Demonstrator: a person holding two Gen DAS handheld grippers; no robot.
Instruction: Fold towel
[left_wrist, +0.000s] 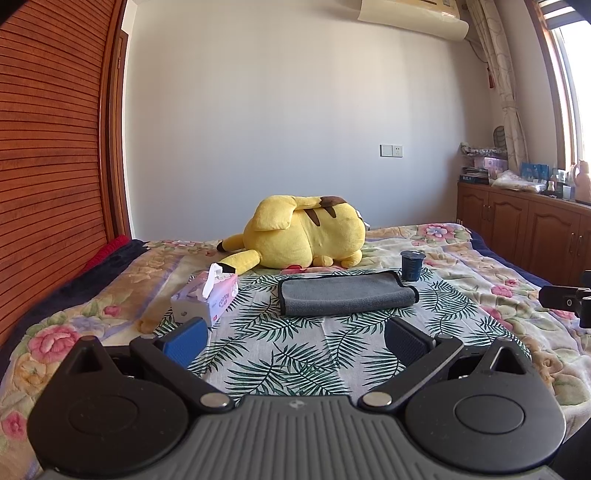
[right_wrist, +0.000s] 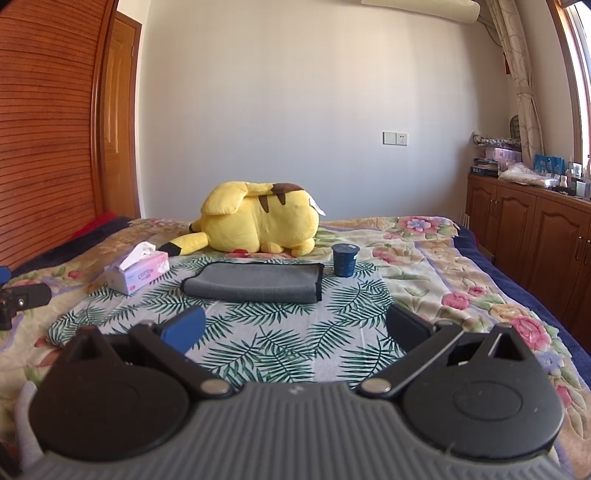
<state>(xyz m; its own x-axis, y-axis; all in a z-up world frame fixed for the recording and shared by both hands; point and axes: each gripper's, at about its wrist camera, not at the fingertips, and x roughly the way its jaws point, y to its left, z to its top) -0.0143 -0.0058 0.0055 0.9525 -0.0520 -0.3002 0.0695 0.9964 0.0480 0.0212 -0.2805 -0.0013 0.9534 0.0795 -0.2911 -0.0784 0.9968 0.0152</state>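
The grey towel (left_wrist: 349, 293) lies folded into a flat rectangle with a dark edging on a leaf-print cloth (left_wrist: 295, 354) spread over the bed (left_wrist: 498, 280), which has a floral cover. The left gripper (left_wrist: 293, 338) hovers above the cloth with its jaws spread wide and nothing between them; the towel sits ahead of it, beyond the fingertips and apart from them, roughly centred between the two fingers and a little to the right. The right gripper (right_wrist: 295, 328) is likewise wide apart and empty, with the towel (right_wrist: 255, 286) ahead of it, a little to the left of centre and clear of the fingertips. A pink tissue box (left_wrist: 207, 297) stands to the left of the towel, near the left gripper's blue finger pad (left_wrist: 184, 345). A dark blue cup (left_wrist: 411, 265) stands upright just beyond the towel's far right corner. A yellow plush (left_wrist: 303, 236) lies on the bed behind the towel, near the wall.
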